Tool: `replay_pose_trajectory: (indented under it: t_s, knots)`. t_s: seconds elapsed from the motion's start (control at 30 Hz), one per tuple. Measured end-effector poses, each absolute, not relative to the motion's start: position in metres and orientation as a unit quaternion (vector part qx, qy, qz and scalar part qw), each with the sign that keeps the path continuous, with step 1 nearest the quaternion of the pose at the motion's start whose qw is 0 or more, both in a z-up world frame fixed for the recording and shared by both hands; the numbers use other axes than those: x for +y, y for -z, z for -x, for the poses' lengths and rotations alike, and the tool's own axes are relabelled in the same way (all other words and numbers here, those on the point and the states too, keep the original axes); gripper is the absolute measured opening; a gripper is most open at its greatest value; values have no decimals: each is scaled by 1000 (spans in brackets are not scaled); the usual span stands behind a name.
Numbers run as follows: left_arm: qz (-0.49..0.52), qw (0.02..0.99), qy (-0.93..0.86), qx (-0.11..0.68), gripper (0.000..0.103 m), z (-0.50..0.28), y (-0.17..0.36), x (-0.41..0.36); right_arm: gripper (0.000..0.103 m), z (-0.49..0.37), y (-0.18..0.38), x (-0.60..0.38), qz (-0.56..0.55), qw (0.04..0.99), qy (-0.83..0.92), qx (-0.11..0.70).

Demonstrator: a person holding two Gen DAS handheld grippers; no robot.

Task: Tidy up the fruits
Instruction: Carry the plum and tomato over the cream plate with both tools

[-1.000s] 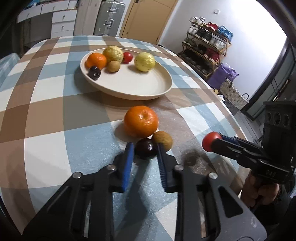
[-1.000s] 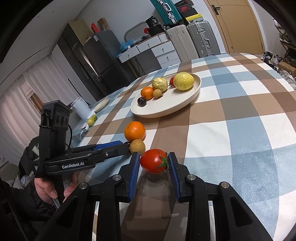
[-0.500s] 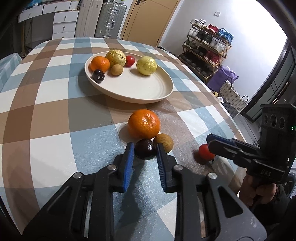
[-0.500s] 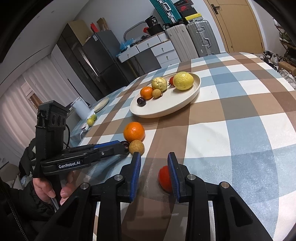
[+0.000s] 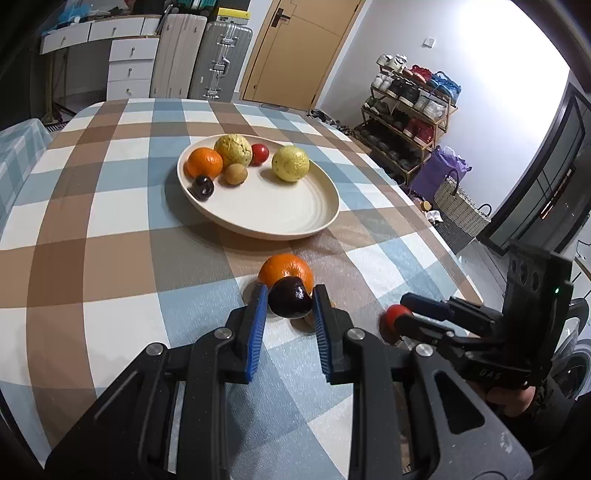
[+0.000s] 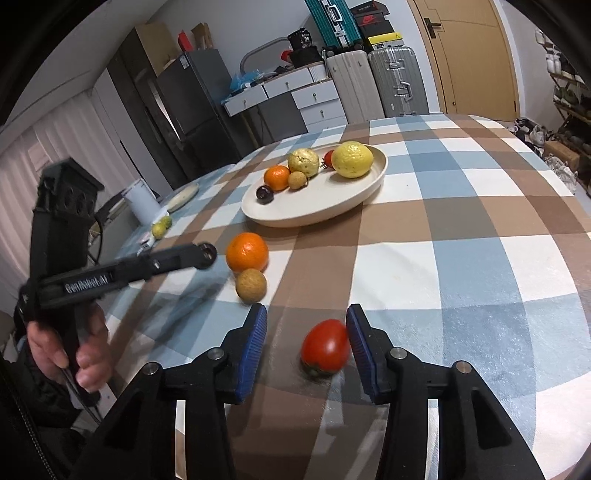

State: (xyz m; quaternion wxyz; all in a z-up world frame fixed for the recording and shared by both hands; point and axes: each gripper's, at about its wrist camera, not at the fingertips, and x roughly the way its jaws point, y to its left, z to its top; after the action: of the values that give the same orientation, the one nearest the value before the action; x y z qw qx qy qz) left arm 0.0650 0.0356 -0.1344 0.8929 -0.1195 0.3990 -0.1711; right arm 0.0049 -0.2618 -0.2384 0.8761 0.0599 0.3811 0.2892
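Left claw [image 5: 288, 302]: clamped on dark plum [image 5: 290, 297], raised off desk [image 5: 92, 266]. Plate [image 5: 325, 218] lies straight ahead, far side; carry plum there. Right claw [image 6: 306, 332]: opening, tomato [image 6: 325, 345] loose between pads, by right one.

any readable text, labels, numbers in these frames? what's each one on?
"GenRobot.AI", blurred but legible: side of the left gripper, right wrist view.
"DAS": body of the right gripper, left wrist view.
"38", roughly: black item on the drawer unit; unsure.
Logos on the stacked boxes above the suitcases: too small to read.
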Motion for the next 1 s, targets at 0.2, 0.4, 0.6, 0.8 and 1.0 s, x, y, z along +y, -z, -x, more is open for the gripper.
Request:
replay_pose_trajectory:
  t_s: [0.2, 0.4, 0.6, 0.8, 1.0]
  knots:
    - [114, 899, 165, 390, 22, -68, 126, 38, 44, -6, 248, -260, -43, 875, -275, 396]
    - [109, 905, 163, 377, 22, -79, 116, 40, 29, -10, 250, -262, -50, 872, -277, 401]
    - [105, 907, 165, 372, 22, -103, 110, 40, 28, -23, 244, -268, -88, 862, -292, 404]
    - [108, 905, 155, 381, 22, -137, 116, 45, 28, -50, 226, -264, -115, 855, -316, 393]
    - [111, 901, 148, 393, 22, -170, 126, 49, 28, -97, 201, -247, -121, 854, -339, 375]
